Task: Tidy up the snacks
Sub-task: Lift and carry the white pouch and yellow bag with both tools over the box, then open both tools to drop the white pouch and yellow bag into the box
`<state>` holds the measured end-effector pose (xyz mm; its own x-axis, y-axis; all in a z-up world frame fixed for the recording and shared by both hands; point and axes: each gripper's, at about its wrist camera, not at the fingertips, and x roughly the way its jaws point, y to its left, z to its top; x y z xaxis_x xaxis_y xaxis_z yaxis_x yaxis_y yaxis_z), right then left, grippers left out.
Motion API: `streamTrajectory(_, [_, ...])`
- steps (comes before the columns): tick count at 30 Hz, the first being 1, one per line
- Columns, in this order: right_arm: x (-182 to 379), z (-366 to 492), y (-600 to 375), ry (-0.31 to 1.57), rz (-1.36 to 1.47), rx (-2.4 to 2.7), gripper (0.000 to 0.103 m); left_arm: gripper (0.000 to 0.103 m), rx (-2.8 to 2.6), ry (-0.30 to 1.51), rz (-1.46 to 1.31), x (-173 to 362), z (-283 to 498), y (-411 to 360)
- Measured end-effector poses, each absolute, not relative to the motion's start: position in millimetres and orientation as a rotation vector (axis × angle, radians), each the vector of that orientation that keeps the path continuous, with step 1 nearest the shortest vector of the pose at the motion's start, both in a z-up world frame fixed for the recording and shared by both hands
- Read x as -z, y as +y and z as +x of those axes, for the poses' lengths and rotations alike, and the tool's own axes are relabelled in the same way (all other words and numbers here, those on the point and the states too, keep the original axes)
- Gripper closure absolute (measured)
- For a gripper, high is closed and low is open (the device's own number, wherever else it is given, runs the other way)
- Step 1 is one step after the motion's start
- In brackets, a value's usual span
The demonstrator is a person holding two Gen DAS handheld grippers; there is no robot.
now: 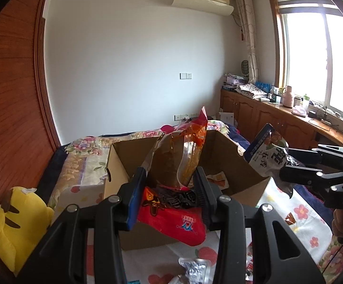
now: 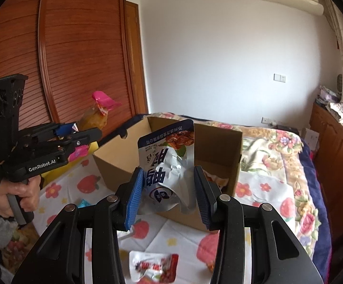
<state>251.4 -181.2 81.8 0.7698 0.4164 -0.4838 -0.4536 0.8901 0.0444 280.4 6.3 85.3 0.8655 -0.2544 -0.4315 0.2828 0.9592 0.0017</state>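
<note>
Left wrist view: left gripper (image 1: 170, 190) clamped on red-orange snack bag (image 1: 180, 156); right gripper (image 2: 169, 193) gripping silver pouch (image 2: 169, 165).

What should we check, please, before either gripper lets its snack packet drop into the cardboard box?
1. Left gripper clamped on the red-orange snack packet: ok.
2. Right gripper clamped on the silver-blue snack pouch: ok.
3. Cardboard box open at the top: ok.
4. Red-orange packet over the box opening: ok, in the left wrist view.
5. Silver-blue pouch fully over the opening: cannot tell; it seems to hang near the front wall.
6. Room left inside the box: cannot tell; only one packet shows inside.
</note>
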Motion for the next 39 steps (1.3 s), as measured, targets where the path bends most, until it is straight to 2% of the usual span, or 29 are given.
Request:
streamTrajectory(25, [-27.1, 353.5, -162.5, 0.578, -0.073, -0.473, 0.061, 0.062, 0.294, 0.553, 0.047, -37.6, 364.9, -4.1])
streamTrajectory(27, [-23.7, 355.8, -162.0, 0.587, -0.07, -0.471, 0.061, 0.06, 0.282, 0.543, 0.058, -36.4, 365.0, -6.1])
streamTrajectory(29, [-21.9, 358.0, -162.3, 0.592, -0.066, -0.469, 0.061, 0.051, 0.283, 0.539, 0.06, -36.4, 364.6, -7.8])
streamTrajectory(39, [-16.6, 364.4, -162.0, 0.609, -0.058, -0.47, 0.057, 0.048, 0.278, 0.541, 0.057, -34.8, 355.6, 1.1])
